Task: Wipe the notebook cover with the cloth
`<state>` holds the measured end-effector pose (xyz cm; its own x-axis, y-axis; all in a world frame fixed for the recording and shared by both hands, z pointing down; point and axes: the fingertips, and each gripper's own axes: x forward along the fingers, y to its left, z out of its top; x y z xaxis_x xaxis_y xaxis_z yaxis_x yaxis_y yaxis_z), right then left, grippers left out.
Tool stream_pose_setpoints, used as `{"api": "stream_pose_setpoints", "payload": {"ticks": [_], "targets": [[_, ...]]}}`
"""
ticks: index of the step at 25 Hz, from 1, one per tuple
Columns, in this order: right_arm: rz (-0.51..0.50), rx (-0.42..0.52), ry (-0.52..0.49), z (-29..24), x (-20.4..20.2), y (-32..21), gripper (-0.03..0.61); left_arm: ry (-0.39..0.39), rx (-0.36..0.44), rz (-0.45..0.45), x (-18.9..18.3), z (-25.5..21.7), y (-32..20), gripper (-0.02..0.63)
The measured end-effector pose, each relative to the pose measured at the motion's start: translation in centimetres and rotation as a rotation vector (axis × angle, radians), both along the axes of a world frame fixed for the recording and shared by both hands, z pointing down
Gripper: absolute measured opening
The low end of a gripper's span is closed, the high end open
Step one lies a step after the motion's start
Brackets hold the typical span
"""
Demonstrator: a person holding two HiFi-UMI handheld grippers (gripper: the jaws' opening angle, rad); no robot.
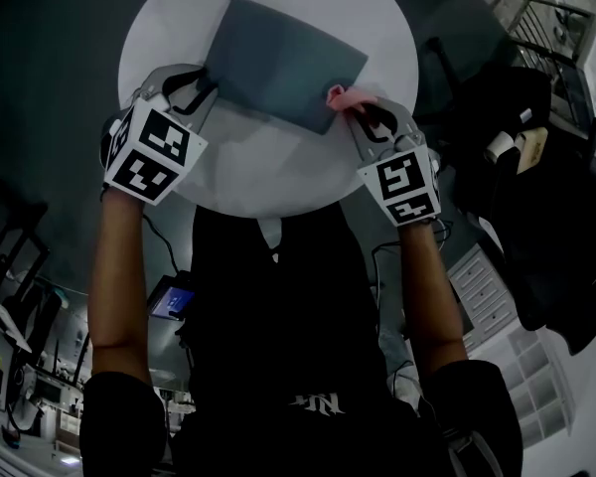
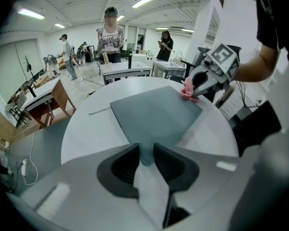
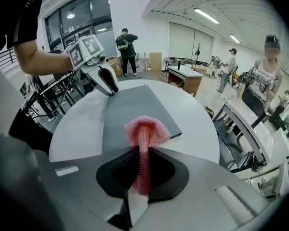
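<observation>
Head view — flat grey notebook (image 1: 278,63), knitted pink cloth (image 1: 338,95)

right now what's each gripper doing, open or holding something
left gripper: closed on a corner of the notebook.
right gripper: closed on the cloth.

Round white table (image 1: 278,172); desks (image 2: 126,69), bystanders (image 2: 111,40) beyond.

No text is showing clearly enough to read; the pale print (image 1: 313,402) on the person's black shirt (image 1: 278,316) is blurring out.
</observation>
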<state>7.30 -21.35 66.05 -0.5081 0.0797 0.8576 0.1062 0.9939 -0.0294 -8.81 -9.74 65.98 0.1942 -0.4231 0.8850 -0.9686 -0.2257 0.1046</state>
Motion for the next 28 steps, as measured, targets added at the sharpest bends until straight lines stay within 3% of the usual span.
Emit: {"api": "stream_pose_setpoints", "payload": {"ticks": [3,8,14,20,28], "targets": [[0.04,-0.016,-0.065,-1.9,-1.4,0.4,0.031,0.005,0.019,0.01,0.1,0.0,0.1,0.086],[0.033,-0.16,-0.228,-5.1,-8.1,4.6,0.031,-0.002,0.076,0.025,-0.4,-0.6,0.3,0.098],[-0.011,-0.239,-0.281,-4.5,-14.9,10.3,0.032,-0.015,0.076,0.068,-0.6,-0.7,1.7,0.112],[-0.072,-0.17,-0.245,-2.1,-18.4,12.8,0.032,-0.019,0.071,0.092,-1.0,-0.2,2.0,0.116],[-0.149,-0.092,-0.19,-0.9,-17.8,12.6,0.031,-0.008,0.038,0.101,-0.6,0.3,1.8,0.112]]}}
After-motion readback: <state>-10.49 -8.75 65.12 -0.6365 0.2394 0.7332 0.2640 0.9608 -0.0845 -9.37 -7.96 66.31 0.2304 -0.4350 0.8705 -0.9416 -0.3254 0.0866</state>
